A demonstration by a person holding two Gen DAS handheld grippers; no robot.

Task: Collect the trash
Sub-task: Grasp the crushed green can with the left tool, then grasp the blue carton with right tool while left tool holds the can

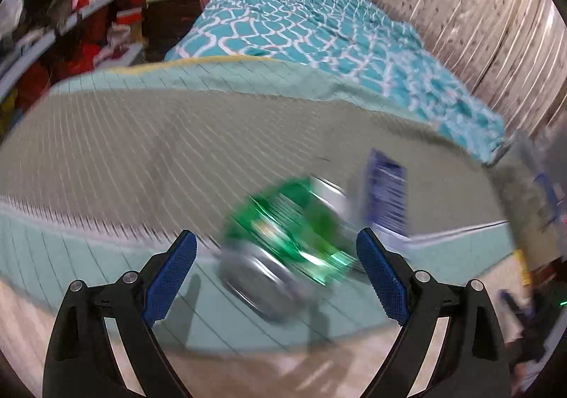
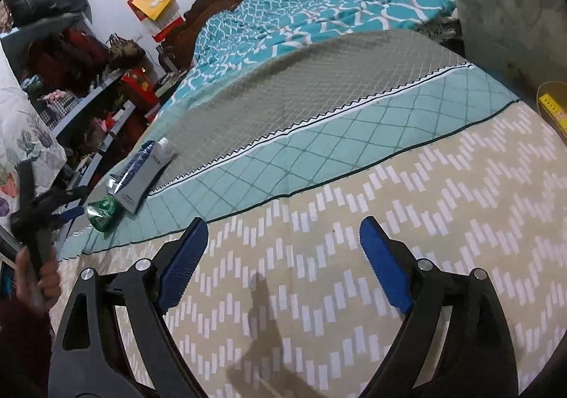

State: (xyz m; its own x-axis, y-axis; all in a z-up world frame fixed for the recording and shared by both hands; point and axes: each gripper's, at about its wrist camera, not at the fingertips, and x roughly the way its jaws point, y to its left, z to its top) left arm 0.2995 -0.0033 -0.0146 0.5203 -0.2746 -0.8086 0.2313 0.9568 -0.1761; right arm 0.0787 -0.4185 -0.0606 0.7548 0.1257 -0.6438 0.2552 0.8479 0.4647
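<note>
Green can (image 1: 287, 242) on its side, base toward the wide-apart left hand-held gripper (image 1: 276, 245).

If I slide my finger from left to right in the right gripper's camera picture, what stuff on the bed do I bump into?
Person's hand holding the left gripper → green can → blue-and-white tube → right gripper → clear bin.

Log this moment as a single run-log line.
left gripper: open, over green can | right gripper: open, empty | blue box: beside can on bed
</note>
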